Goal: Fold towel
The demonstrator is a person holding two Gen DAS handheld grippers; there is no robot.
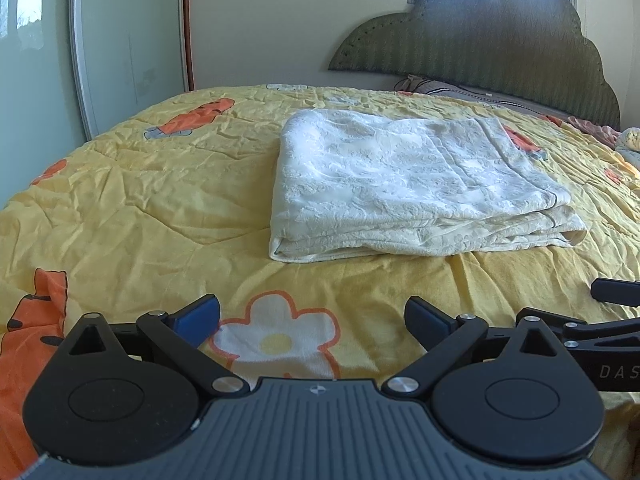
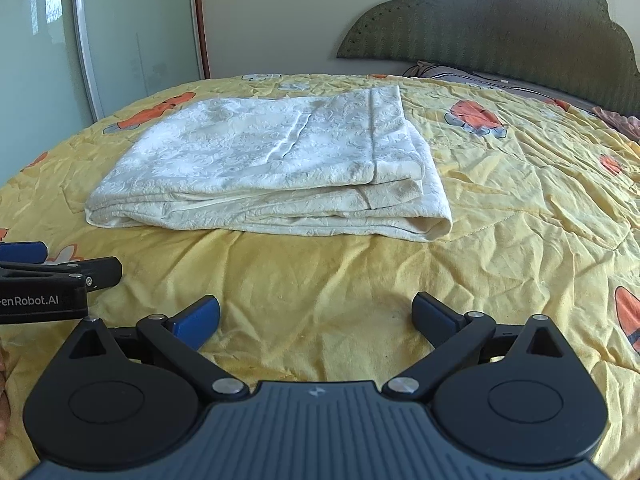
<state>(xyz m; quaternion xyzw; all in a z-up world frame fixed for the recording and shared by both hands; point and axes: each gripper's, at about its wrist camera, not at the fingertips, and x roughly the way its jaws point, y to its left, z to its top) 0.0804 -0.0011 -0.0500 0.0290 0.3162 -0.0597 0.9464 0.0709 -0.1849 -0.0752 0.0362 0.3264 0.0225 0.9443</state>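
Both grippers, left gripper (image 1: 312, 320) and right gripper (image 2: 316, 318), hover with fingers wide, empty; towel (image 1: 404, 184) looks soft, limp, light; pinch its near corners.

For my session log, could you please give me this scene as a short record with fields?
surface: yellow quilt with orange and white print
towel: white towel, folded in layers, lying flat on the quilt
left gripper: open, empty, short of the towel
right gripper: open, empty, short of the towel
background: green headboard
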